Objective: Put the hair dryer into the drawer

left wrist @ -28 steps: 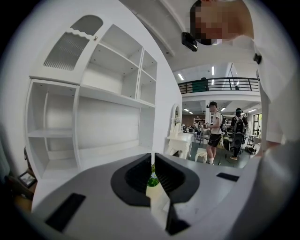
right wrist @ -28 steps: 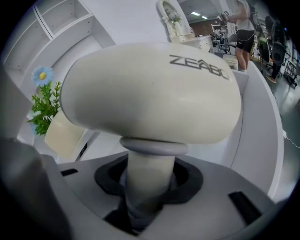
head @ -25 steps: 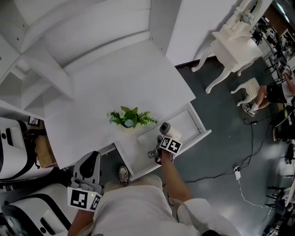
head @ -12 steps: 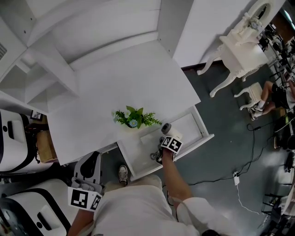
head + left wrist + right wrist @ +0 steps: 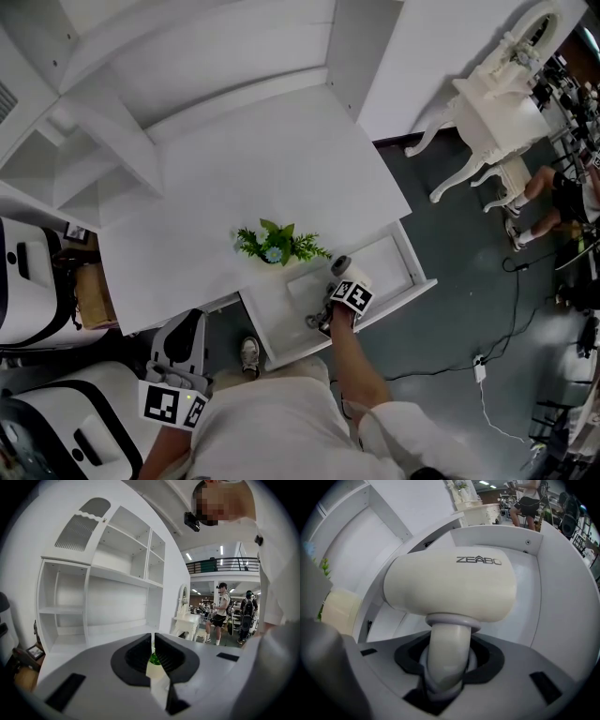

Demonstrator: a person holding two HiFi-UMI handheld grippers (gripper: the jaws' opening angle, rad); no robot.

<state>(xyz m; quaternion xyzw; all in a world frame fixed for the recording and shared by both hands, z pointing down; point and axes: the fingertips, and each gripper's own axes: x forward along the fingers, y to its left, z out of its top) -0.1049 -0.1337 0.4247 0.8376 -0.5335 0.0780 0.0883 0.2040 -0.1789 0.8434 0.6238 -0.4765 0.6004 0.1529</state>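
Observation:
A cream hair dryer (image 5: 450, 585) with a grey collar hangs nozzle-sideways over the open white drawer (image 5: 412, 272). My right gripper (image 5: 447, 665) is shut on its handle and points steeply down. From the head view the dryer (image 5: 341, 268) sits just above the drawer's middle, under the right gripper (image 5: 337, 284). The drawer's inner wall (image 5: 562, 573) curves round behind the dryer. My left gripper (image 5: 185, 328) stays low at the left, beside the person's body, away from the drawer. Its jaws are shut with nothing in them (image 5: 152, 656).
A small green plant (image 5: 278, 244) in a pale pot stands on the white desk top (image 5: 253, 169), right behind the drawer. White shelves (image 5: 117, 588) rise behind the desk. An ornate white dressing table (image 5: 497, 103) and people stand to the right on the dark floor.
The right gripper has sunk a little with the hair dryer, closer to the drawer. The left gripper has kept still.

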